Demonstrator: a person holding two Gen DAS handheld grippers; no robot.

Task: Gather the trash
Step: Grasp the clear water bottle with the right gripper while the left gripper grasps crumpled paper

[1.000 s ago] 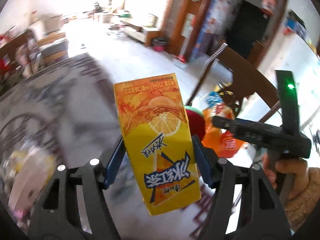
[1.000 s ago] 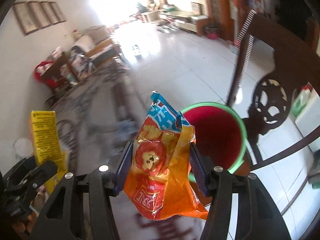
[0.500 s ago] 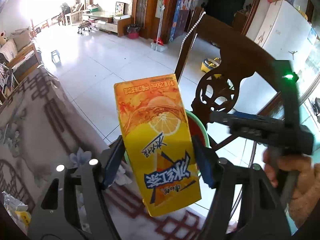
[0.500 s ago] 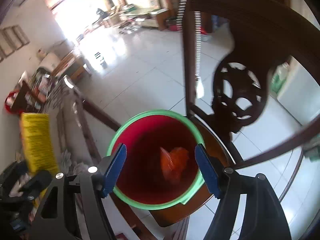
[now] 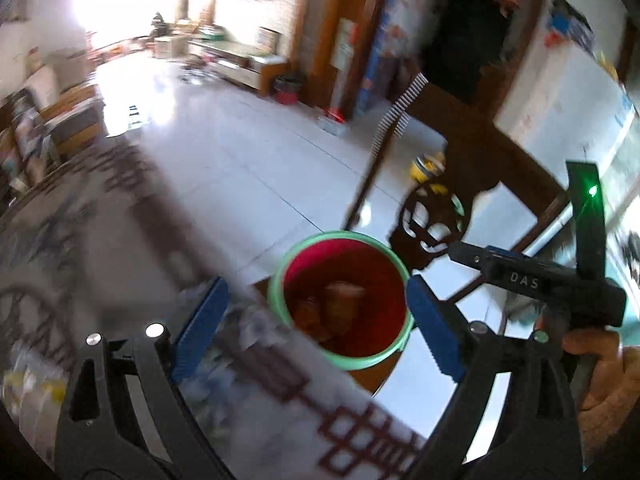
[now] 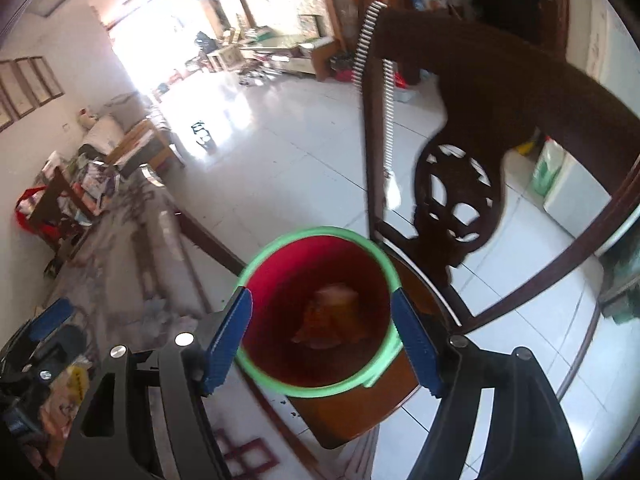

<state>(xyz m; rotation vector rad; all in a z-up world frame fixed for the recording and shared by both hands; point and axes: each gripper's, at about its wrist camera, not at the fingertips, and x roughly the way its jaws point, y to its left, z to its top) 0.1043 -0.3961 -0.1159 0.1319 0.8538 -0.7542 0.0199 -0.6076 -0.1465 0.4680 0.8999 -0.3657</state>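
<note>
Patterned grey-and-maroon cloth covers the worktop [image 5: 132, 240], which fills the near left of both wrist views; its edge runs just under the two tools. Nearest in the left wrist view, the left gripper [image 5: 316, 316] has its blue-padded jaws spread wide with nothing between them. In the right wrist view the right gripper [image 6: 320, 336] is likewise spread and holds nothing. From the left camera, the right tool's black body and the person's right hand [image 5: 600, 376] sit just to the right.

Just beyond both sets of jaws, below the worktop's edge, stands the round red plastic bucket with a green rim [image 5: 342, 300], apparently on the seat of the dark carved wooden chair [image 6: 460, 208]. Seen along either tool, its mouth sits framed between the pads, so both grippers hang above the opening. Blurred orange and yellowish wrappers [image 6: 332, 320] lie at its bottom; this is the collected trash.

Remaining litter lies the opposite way: a blurred heap of pale and yellow scraps [image 5: 28, 384] at the worktop's near left corner, behind and left of the jaws, with no clear long axis. I judge the left gripper the nearer one for it.

Farther off spread white floor tiles, then wooden doors and a bright doorway
</note>
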